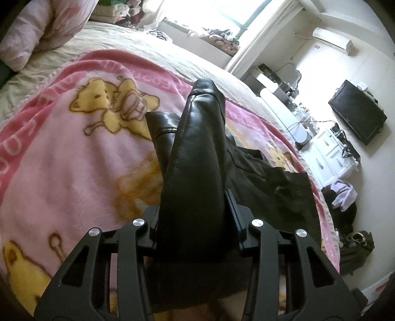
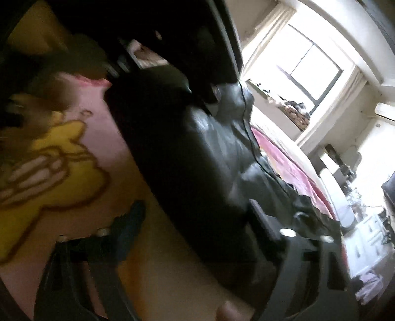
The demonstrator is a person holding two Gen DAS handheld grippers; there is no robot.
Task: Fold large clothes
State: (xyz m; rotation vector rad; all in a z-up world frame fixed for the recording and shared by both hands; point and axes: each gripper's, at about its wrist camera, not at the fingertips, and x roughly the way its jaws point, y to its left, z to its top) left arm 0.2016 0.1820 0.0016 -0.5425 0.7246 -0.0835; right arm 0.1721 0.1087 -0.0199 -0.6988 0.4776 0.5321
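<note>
On pink blanket [image 1: 61, 160], black leather jacket [image 1: 195, 153]; pillow [image 1: 37, 29] well behind.

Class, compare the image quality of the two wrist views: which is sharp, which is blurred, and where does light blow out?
Left wrist view: sharp, fisheye-curved, the window overexposed, sheen on the black leather garment. Right wrist view: motion-smeared and dim, the pink bear blanket soft, the window glaring white.

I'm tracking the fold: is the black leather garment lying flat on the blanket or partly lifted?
Partly lifted. The left gripper pinches a fold of the black leather garment above the pink bear blanket; the rest lies crumpled.
</note>
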